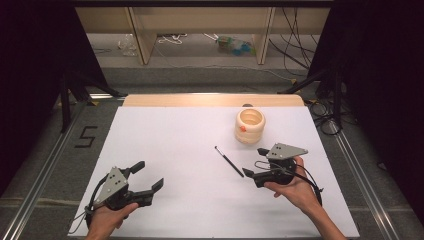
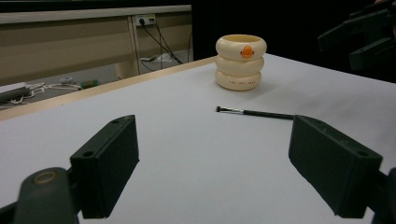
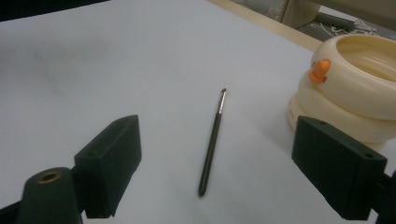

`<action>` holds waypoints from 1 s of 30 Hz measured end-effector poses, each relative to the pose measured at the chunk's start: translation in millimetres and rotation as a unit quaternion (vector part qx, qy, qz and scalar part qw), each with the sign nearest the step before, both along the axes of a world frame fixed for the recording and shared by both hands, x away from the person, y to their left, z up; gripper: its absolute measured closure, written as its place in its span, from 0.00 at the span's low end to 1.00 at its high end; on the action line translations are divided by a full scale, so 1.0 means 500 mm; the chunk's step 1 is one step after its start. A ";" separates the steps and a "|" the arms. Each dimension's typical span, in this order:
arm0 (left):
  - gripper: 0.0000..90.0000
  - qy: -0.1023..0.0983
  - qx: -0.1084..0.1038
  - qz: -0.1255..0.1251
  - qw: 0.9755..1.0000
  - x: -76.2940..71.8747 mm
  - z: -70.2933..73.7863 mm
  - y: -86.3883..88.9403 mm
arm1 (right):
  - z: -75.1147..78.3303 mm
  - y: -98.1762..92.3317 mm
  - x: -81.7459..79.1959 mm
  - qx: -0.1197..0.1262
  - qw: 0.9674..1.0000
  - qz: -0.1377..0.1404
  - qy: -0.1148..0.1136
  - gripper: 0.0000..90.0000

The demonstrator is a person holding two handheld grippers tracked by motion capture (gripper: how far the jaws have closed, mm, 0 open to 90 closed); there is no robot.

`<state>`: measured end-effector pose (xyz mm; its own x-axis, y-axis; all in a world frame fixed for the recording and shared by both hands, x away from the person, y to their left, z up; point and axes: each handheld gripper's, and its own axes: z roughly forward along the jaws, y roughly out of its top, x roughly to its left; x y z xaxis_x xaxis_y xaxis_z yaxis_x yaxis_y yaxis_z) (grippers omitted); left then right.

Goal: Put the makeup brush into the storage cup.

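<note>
Lit evenly from above, white table bright, surroundings dark; soft shadows; black jaws blurred close up in gripper views.

Probably a lab: black curtains, floor cables.

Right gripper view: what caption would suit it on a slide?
Open black tongs frame a thin dark brush lying on white paper beside a cream ringed holder.

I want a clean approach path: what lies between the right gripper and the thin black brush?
Nothing. In the right gripper view, bare white table runs from the open right gripper to the brush.
</note>
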<state>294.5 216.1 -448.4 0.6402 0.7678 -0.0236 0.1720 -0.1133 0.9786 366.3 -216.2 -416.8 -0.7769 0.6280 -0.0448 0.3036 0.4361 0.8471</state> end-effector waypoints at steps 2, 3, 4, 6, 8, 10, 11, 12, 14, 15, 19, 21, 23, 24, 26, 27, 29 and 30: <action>0.18 0.000 0.004 0.003 1.000 -0.001 0.002 0.001 | 0.001 0.003 0.004 -0.003 1.000 0.002 0.001 0.19; 0.18 -0.001 0.004 0.003 1.000 -0.001 0.002 0.001 | 0.002 0.008 0.010 -0.009 1.000 0.002 0.008 0.19; 0.18 -0.002 0.005 0.003 1.000 -0.001 0.002 0.001 | 0.002 0.012 0.013 -0.011 1.000 0.001 0.009 0.19; 0.18 -0.002 0.005 0.003 1.000 -0.001 0.002 0.002 | 0.002 0.017 0.020 -0.019 1.000 0.005 0.011 0.20; 0.18 -0.002 0.005 0.003 1.000 -0.001 0.002 0.002 | 0.002 0.024 0.026 -0.027 0.999 0.009 0.019 0.20; 0.18 -0.003 0.005 0.003 1.000 -0.001 0.003 0.002 | 0.000 0.031 0.032 -0.032 0.999 0.013 0.022 0.20; 0.18 -0.003 0.005 0.003 1.000 -0.001 0.003 0.002 | 0.000 0.031 0.032 -0.032 0.999 0.013 0.022 0.20; 0.18 -0.003 0.005 0.003 1.000 -0.001 0.003 0.002 | -0.001 0.033 0.035 -0.037 0.999 0.014 0.027 0.20; 0.18 -0.003 0.005 0.002 1.000 -0.001 0.003 0.002 | -0.001 0.038 0.042 -0.041 0.999 0.014 0.028 0.21; 0.18 -0.003 0.005 0.002 1.000 -0.001 0.003 0.002 | -0.001 0.040 0.045 -0.042 0.999 0.015 0.031 0.21; 0.18 -0.003 0.004 0.002 1.000 -0.001 0.003 0.003 | -0.002 0.046 0.052 -0.048 0.998 0.013 0.036 0.21; 0.18 -0.003 0.004 0.003 1.000 -0.001 0.003 0.003 | -0.003 0.049 0.055 -0.052 0.998 0.012 0.040 0.21; 0.18 -0.004 0.004 0.002 1.000 -0.001 0.003 0.003 | -0.007 0.052 0.058 -0.054 0.998 0.017 0.039 0.21; 0.18 -0.004 0.004 0.002 1.000 -0.001 0.003 0.002 | -0.007 0.053 0.059 -0.056 0.997 0.015 0.043 0.21; 0.18 -0.004 0.004 0.002 1.000 -0.001 0.003 0.002 | -0.010 0.055 0.061 -0.060 0.997 0.017 0.043 0.21; 0.18 -0.004 0.004 0.002 1.000 -0.001 0.003 0.002 | -0.010 0.055 0.062 -0.061 0.997 0.016 0.049 0.21; 0.18 -0.004 0.004 0.002 1.000 -0.001 0.003 0.002 | -0.010 0.056 0.064 -0.063 0.997 0.016 0.050 0.21; 0.18 -0.004 0.004 0.002 1.000 -0.001 0.003 0.002 | -0.010 0.057 0.066 -0.064 0.997 0.018 0.050 0.21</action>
<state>294.0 217.2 -446.8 0.6372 0.7706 -0.0129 0.1645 -0.1196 0.9791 399.1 -187.6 -422.1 -0.8031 0.5942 -0.0446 0.3657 0.5506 0.7504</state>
